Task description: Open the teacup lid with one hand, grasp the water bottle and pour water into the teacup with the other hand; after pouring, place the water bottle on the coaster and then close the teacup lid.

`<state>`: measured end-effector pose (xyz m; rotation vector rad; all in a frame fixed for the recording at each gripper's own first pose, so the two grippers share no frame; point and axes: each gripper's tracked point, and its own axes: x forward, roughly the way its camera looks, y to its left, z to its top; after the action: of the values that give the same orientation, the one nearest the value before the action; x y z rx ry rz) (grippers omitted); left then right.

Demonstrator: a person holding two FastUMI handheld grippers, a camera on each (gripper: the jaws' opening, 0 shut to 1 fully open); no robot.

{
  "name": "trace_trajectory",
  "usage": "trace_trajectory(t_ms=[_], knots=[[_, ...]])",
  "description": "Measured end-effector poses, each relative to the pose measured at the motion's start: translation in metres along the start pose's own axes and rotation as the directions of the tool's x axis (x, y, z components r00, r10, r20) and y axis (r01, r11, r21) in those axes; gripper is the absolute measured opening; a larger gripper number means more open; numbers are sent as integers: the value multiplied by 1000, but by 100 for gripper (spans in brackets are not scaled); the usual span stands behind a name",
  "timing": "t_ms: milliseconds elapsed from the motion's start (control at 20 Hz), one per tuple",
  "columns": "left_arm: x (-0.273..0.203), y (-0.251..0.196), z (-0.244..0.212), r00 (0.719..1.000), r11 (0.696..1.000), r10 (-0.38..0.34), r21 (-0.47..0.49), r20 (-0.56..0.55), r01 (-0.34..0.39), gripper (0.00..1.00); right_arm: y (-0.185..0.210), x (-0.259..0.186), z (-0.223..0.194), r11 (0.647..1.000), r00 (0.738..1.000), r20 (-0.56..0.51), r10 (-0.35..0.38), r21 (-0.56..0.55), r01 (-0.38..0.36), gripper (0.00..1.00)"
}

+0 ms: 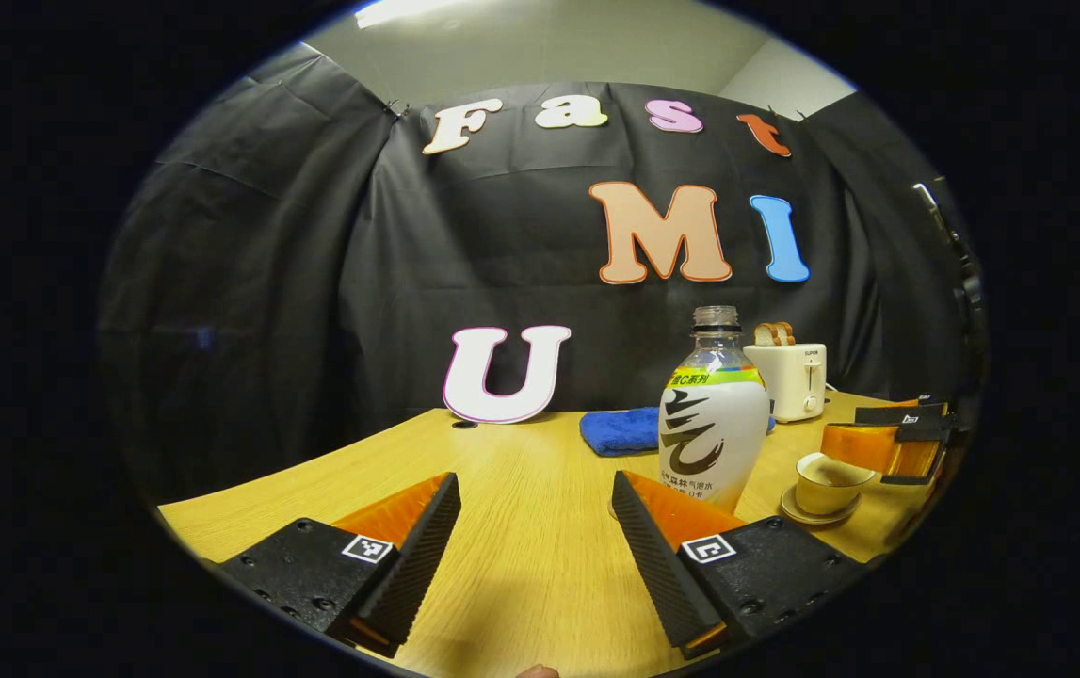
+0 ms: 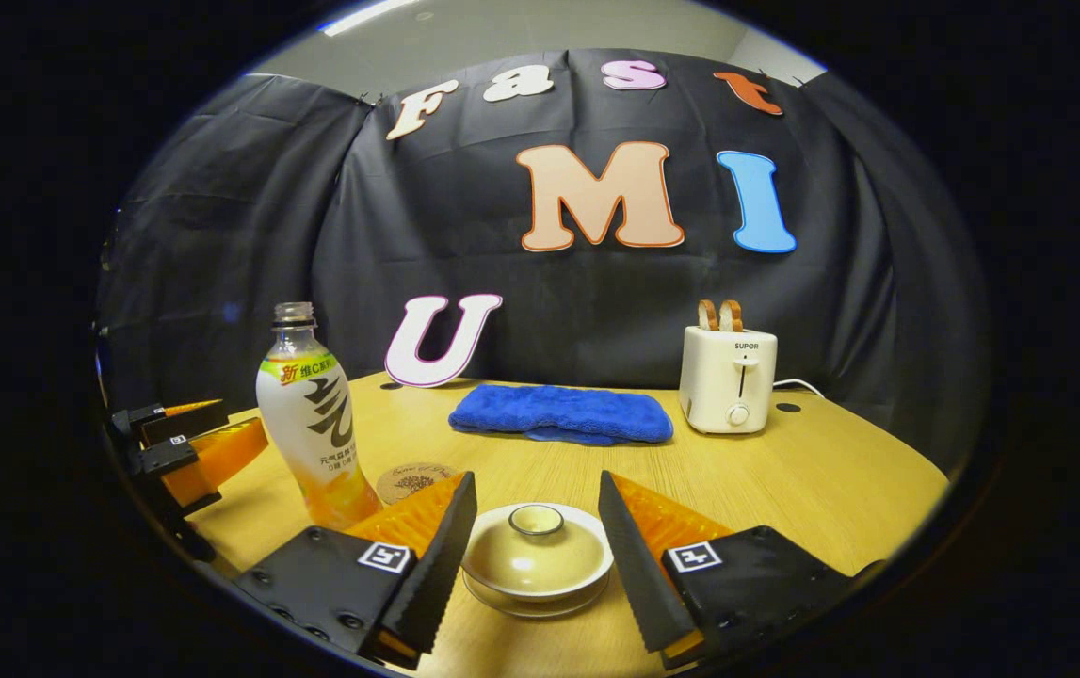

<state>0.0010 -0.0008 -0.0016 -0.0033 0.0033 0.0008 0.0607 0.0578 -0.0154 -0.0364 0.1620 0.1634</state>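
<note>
Hand-held gripper [image 2: 535, 556] astride one teacup [image 2: 536, 557].

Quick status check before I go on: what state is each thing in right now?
Teacup lid: on the cup, closed.
Water bottle: upright, uncapped, part full.
Coaster: bare.
Toaster: bread in slots, lever up.
Blue towel: folded flat.
Left gripper: open.
Right gripper: open, straddling the cup.

Non-task items: blue folded towel [image 2: 560, 414] straight ahead beyond the fingers, lying on wooden desk [image 2: 831, 471]. White toaster [image 2: 728, 379] ahead-right of them, two bread slices [image 2: 720, 314] upright in its slots, white cord [image 2: 798, 385] behind it.
</note>
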Motion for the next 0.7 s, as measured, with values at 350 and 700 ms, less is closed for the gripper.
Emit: trace_trajectory(t_ms=[350, 700], knots=[[-1, 2, 1, 1000, 1000, 3, 0, 2, -3, 95, 3, 5, -17, 1000, 997, -73, -14, -25, 12, 46], [0, 2, 0, 1000, 1000, 9, 1, 0, -9, 95, 0, 5, -16, 1000, 998, -58, -16, -24, 15, 32]])
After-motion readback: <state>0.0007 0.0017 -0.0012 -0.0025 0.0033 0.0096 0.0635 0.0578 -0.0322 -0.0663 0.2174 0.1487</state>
